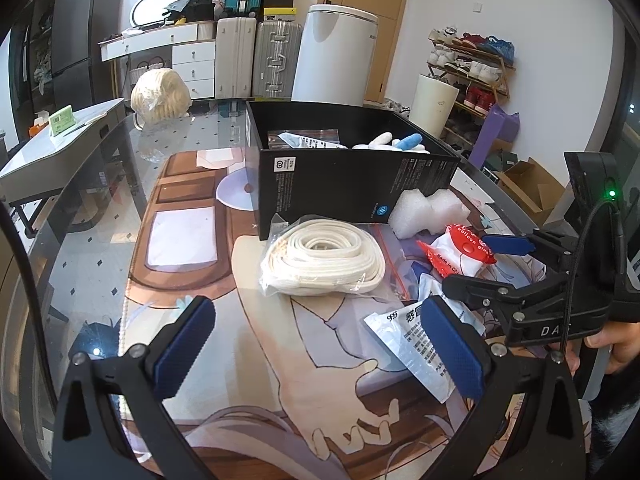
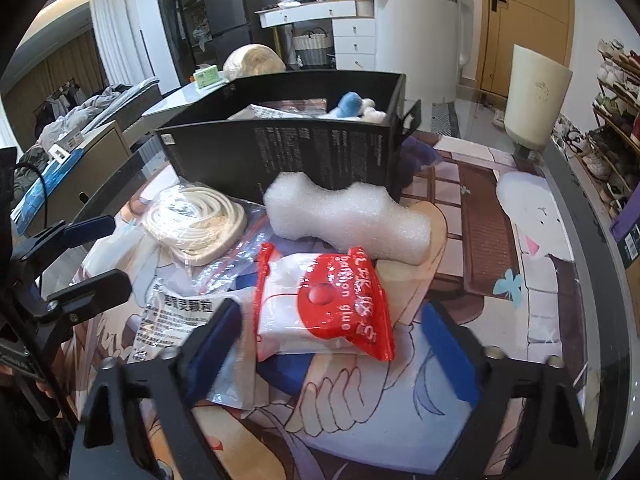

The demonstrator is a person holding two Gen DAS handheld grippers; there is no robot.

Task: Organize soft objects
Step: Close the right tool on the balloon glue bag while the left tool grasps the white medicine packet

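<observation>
A black box [image 1: 332,184] stands on the table and holds a blue and white plush [image 1: 400,142] and a packet. In front of it lie a bagged coil of white strap [image 1: 324,258], a white foam block [image 2: 348,216], a red and white balloon glue pack [image 2: 324,304] and a white printed sachet [image 1: 416,350]. My left gripper [image 1: 320,354] is open and empty, hovering near the strap and sachet. My right gripper [image 2: 336,356] is open, its fingers on either side of the glue pack; it also shows in the left wrist view [image 1: 480,260].
A printed mat [image 1: 280,380] covers the glass table. A cream yarn bundle [image 1: 160,94] sits at the far edge. Clear zip bags [image 2: 236,264] lie under the items. A white bin [image 1: 334,56], suitcases and a shoe rack [image 1: 476,68] stand beyond.
</observation>
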